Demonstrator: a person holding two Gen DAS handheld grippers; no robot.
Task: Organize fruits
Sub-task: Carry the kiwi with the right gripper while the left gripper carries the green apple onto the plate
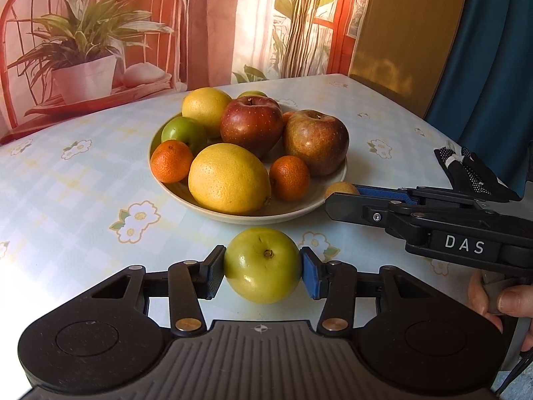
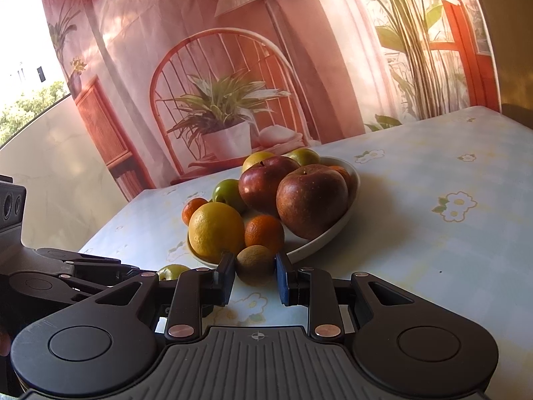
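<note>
Two fruits are in my grip at once, and that is the risk. My left gripper [image 1: 262,268] pinches a green apple [image 1: 262,264] across its middle, both pads touching the skin, just in front of the plate [image 1: 336,180] and low over the flowered tablecloth [image 1: 83,183]. My right gripper [image 2: 255,275] is closed as far as it goes on a small brown fruit [image 2: 256,264], perhaps a kiwi, right beside the plate's near rim; whether that fruit rests on the cloth or hangs just above it I cannot tell.

The apple is round and glossy, held only at two small spots, so a quick swing or a roll of my wrist could let it twist out and run across the table. The plate is already heaped: two red apples [image 1: 251,126], two yellow citrus fruits [image 1: 229,178], mandarins [image 1: 289,177] and a smaller green apple [image 1: 184,131]. Setting anything on that pile could knock a mandarin over the shallow rim. My two grippers sit near each other, so moving both together may make them collide
</note>
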